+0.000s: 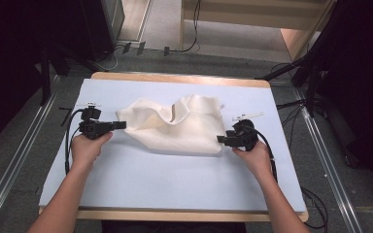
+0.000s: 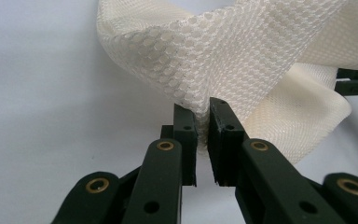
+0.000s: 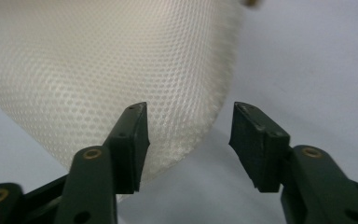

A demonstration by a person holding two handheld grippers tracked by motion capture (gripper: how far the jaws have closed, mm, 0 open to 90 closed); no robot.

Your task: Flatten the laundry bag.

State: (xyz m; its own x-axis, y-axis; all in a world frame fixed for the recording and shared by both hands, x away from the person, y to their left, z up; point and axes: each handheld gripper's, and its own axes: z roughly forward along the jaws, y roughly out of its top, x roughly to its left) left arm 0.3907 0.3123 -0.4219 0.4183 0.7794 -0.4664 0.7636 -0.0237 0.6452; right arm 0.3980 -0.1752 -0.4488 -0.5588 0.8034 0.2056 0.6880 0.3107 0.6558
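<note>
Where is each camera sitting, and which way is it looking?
High view: sits above the person's side, looking forward and down at the pale blue table and the crumpled cream mesh cloth; both forearms, left gripper, right gripper.
Left gripper view: rides the left gripper, looking along jaws shut on the cloth's edge.
Right gripper view: rides the right gripper, facing the cloth's corner between open jaws.
Shared: every view shows the cloth.

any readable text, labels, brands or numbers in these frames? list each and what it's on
None: no words, labels, brands or numbers can be read in any view.
The white mesh cloth is plain weave with no tag in sight.
The left claw and right claw carry only brass rivets and holes, no markings.
The light blue table mat is blank.
</note>
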